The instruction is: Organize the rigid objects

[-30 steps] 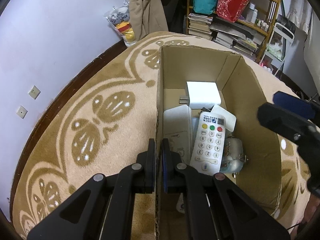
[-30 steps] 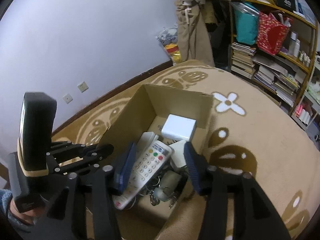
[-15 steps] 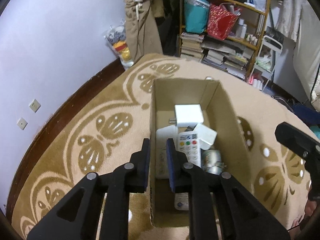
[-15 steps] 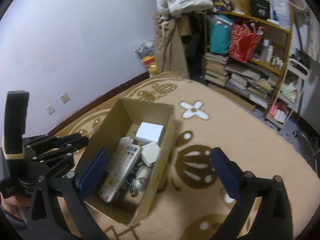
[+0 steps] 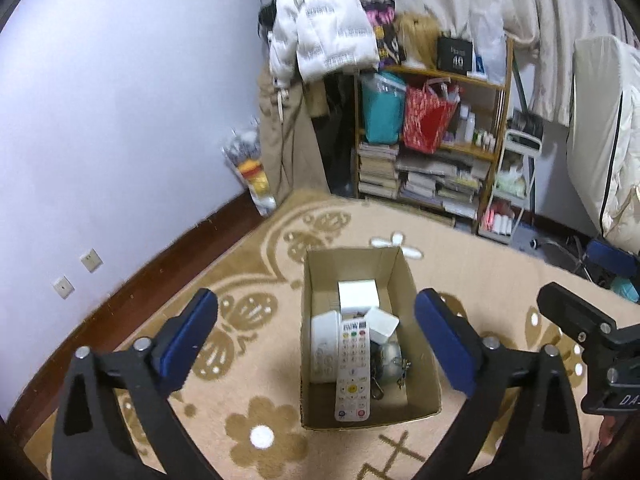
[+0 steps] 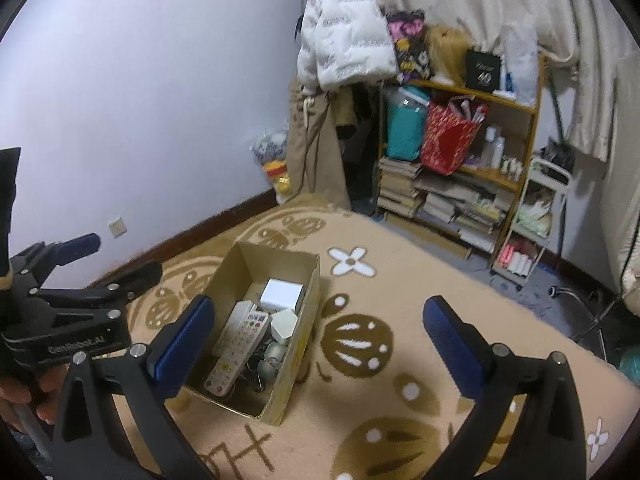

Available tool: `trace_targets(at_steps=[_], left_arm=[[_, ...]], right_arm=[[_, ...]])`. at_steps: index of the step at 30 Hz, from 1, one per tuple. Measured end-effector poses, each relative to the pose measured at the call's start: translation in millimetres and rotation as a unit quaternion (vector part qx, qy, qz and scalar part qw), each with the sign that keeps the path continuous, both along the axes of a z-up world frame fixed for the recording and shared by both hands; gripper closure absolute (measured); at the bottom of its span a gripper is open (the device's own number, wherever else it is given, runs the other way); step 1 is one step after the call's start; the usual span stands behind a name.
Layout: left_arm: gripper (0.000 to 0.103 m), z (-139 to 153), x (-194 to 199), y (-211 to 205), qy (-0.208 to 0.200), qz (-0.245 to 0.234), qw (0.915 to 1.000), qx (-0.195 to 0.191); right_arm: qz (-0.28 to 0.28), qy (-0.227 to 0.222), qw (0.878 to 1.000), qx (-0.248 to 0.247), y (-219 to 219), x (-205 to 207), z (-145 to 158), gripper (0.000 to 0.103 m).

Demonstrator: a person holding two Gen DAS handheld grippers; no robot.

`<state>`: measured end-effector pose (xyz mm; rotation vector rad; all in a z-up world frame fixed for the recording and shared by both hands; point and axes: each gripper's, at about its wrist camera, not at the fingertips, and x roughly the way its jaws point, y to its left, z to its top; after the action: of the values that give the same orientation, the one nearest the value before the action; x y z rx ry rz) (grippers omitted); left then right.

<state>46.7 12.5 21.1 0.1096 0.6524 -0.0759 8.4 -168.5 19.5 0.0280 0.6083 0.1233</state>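
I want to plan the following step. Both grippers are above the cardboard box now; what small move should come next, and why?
Probably draw both grippers away from the open brown cardboard box. The left gripper and right gripper have just been opening, and nothing is between their fingers. The white remote control and white square box already lie inside.

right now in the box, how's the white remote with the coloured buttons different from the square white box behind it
The remote is long and narrow; the square white box is short and blocky. The remote's face is covered in buttons, some coloured; the white box's top is plain. The remote lies toward the near end of the cardboard box; the white box sits toward the far end. Both are white and inside the same cardboard box.
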Motion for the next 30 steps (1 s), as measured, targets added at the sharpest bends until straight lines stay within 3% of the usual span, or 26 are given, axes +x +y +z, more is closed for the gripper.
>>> trace_targets(at_steps=[7, 13, 21, 30], left_arm=[[0.000, 35, -37, -7, -0.047, -0.009, 0.9987, 0.020], [0.000, 44, -66, -9, -0.062, -0.018, 0.9977, 0.019], [0.000, 23, -74, 2, -0.030, -0.013, 0.9995, -0.001], [0.000, 4, -75, 2, -0.024, -0.009, 0.9997, -0.002]], right_arm=[[-0.025, -0.039, 0.999, 0.006, -9, -44, 29, 0.000], [-0.037, -0.058, 0.998, -0.004, -14, -75, 39, 0.000], [-0.054, -0.054, 0.997, 0.004, -25, -94, 27, 0.000], [-0.082, -0.029, 0.996, 0.032, -60, -98, 2, 0.000]])
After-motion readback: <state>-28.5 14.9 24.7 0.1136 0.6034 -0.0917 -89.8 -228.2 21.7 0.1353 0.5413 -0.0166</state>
